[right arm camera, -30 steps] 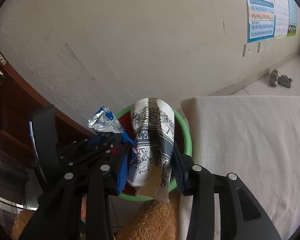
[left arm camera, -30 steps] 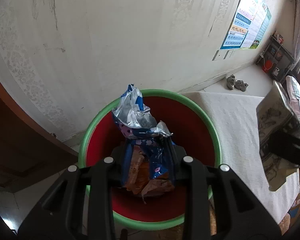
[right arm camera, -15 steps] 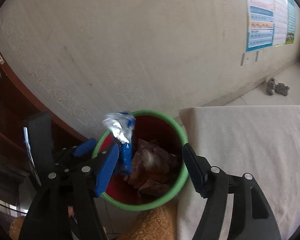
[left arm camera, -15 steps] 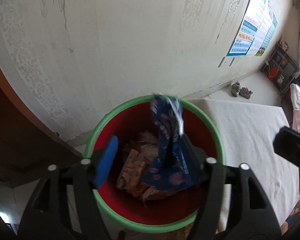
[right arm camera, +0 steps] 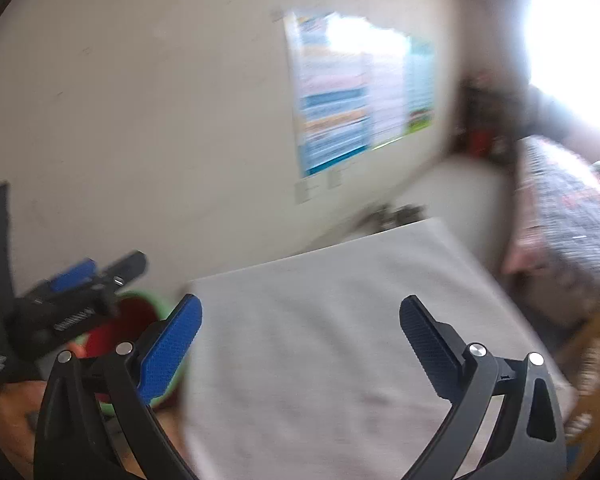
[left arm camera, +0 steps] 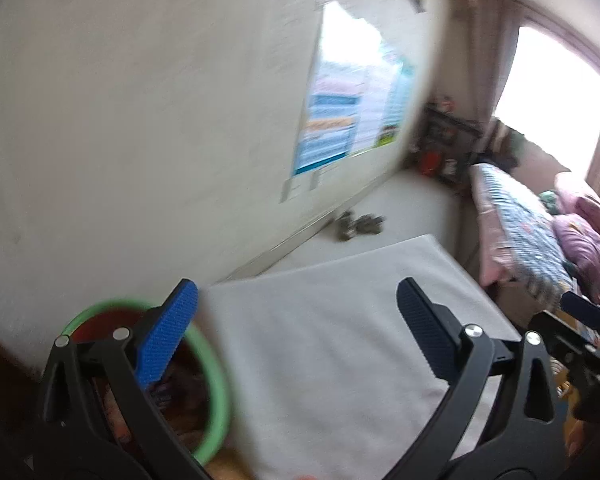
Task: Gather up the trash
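Left gripper spread wide, jaws just opened, nothing between pads. Right gripper likewise wide, just opened, empty. Green-rimmed red bin low, left of both grippers, behind left gripper's left finger; crumpled wrappers inside. White-covered table ahead, under both. Wall poster beyond, writing too blurred to read. Shoes on floor past table.

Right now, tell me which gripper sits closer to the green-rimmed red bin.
The left gripper: it hangs right over the green-rimmed red bin, while the right gripper faces the white cloth-covered table.
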The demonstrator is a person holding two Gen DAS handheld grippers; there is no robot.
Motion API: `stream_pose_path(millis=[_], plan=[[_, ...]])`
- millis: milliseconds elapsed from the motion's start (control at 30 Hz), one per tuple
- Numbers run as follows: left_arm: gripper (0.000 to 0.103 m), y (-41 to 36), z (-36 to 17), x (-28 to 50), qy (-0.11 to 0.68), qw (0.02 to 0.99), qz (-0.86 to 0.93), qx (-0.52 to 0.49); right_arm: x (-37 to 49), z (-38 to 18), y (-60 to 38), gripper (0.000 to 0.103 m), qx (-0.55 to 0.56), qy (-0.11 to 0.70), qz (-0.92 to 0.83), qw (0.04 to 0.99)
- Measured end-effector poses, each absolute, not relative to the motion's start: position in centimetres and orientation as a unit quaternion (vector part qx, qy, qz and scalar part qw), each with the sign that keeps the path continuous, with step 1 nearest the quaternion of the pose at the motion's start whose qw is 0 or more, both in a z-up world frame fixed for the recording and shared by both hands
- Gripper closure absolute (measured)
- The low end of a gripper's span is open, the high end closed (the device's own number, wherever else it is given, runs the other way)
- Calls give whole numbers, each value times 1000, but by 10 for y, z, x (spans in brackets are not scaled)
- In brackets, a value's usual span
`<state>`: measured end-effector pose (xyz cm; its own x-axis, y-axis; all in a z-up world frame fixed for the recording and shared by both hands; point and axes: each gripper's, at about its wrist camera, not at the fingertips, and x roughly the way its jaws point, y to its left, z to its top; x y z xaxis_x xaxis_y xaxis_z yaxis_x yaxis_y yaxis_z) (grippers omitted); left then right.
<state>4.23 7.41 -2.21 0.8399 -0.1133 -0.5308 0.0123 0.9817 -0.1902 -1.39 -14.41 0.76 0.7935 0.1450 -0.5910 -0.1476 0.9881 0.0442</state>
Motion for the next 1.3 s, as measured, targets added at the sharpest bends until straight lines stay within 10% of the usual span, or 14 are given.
stream_pose_path(millis=[267, 1300], plan=[[5, 3, 0, 33, 250, 964, -62, -73, -45, 28, -224, 7, 19, 204, -70, 976], [5, -1, -10, 22, 274, 961, -21, -17, -52, 17, -240, 7, 49, 240, -105, 964]])
